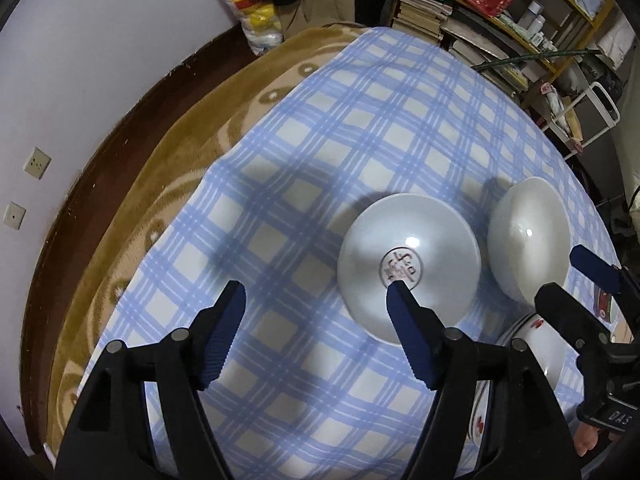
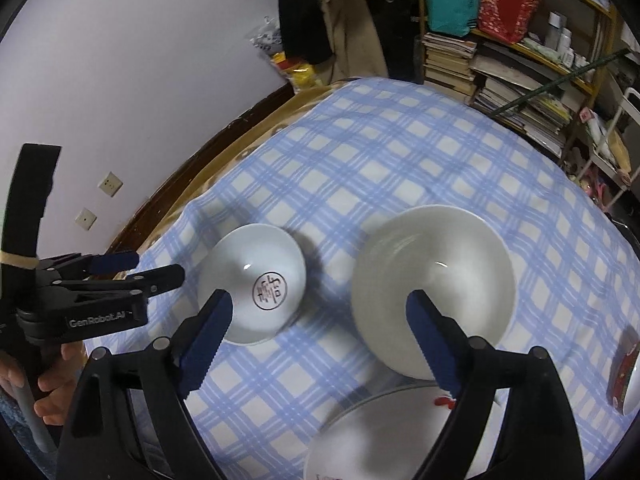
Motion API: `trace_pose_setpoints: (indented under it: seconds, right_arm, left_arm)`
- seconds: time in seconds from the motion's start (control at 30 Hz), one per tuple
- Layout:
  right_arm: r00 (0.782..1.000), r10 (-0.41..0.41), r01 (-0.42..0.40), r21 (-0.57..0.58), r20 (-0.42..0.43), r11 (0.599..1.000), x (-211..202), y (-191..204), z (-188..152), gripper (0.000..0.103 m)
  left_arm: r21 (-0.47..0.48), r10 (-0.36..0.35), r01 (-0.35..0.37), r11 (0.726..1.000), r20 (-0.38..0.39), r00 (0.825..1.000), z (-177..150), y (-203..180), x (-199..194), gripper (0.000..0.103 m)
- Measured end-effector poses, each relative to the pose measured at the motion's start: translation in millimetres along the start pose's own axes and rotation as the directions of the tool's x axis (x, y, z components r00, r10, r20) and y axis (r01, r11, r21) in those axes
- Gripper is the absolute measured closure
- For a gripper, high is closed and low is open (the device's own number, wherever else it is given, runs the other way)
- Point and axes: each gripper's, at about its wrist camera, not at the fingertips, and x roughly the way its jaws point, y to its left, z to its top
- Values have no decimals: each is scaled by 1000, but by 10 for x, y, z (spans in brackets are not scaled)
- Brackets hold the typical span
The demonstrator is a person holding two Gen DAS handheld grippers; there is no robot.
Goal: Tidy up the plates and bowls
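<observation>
A pale bowl with a round dark stamp in its middle [image 1: 408, 256] [image 2: 256, 276] sits on the blue checked cloth [image 1: 320, 140] [image 2: 400, 152]. To its right is a larger plain white bowl [image 1: 528, 232] [image 2: 432, 276]. A white plate with red marks [image 1: 540, 344] [image 2: 380, 432] lies nearer me. My left gripper [image 1: 316, 312] [image 2: 158, 265] is open and holds nothing; its right finger overlaps the stamped bowl's near side. My right gripper [image 2: 320, 320] [image 1: 576, 284] is also open and holds nothing, hovering between the two bowls.
A red-patterned dish [image 2: 628, 376] lies at the cloth's right edge. A brown blanket [image 1: 160, 184] and a dark wooden rim [image 1: 80, 184] border the cloth on the left. Shelves of books [image 2: 500, 80] stand behind. A hand [image 2: 48, 392] grips the left gripper's handle.
</observation>
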Motion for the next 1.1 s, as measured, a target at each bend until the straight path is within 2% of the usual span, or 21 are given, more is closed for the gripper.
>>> trace_pose_setpoints:
  seconds: [0.33,0.4,0.47,0.57,0.67,0.83,0.9,1.03,1.1]
  right_arm:
    - [999,-14,12,-41,-42,999,263,155,45,12]
    - [999,-11,8,-53,-49,999,301,197,46,21]
    - [998,-2,-2,-64,-63,998,348,241,38,24]
    - [996,-12,5,-83,-84,997,426,298,21,35]
    - [993,-54,46,-84,-103,995,511,311,11,36]
    - [992,-49,44,-46,-119,998,605,253,8,40]
    - [990,-54,49,-39,-131,998,648,232,12,51]
    - [988,-69,67,-19,-135,998,740,203,21,63]
    - [985,-83,82,-16,-149,997,813,211,26,73]
  left_arm:
    - [-44,-15,13,999,-40,999,-34,172,292,31]
    - [-72,-23,22,997,-24,999,-39,212,293,31]
    - [-83,-40,39,996,-20,999,-36,234,310,31]
    - [-85,-52,50,995,-21,998,-30,245,344,31]
    - [-78,-57,56,995,-9,998,-28,234,337,32]
    - [-37,-75,75,997,7,997,-13,136,338,32]
    - [-15,-62,62,998,7,998,-14,87,352,38]
    - [23,-63,63,998,-2,998,-36,-4,404,47]
    - [34,-67,67,997,-4,998,-54,-45,438,59]
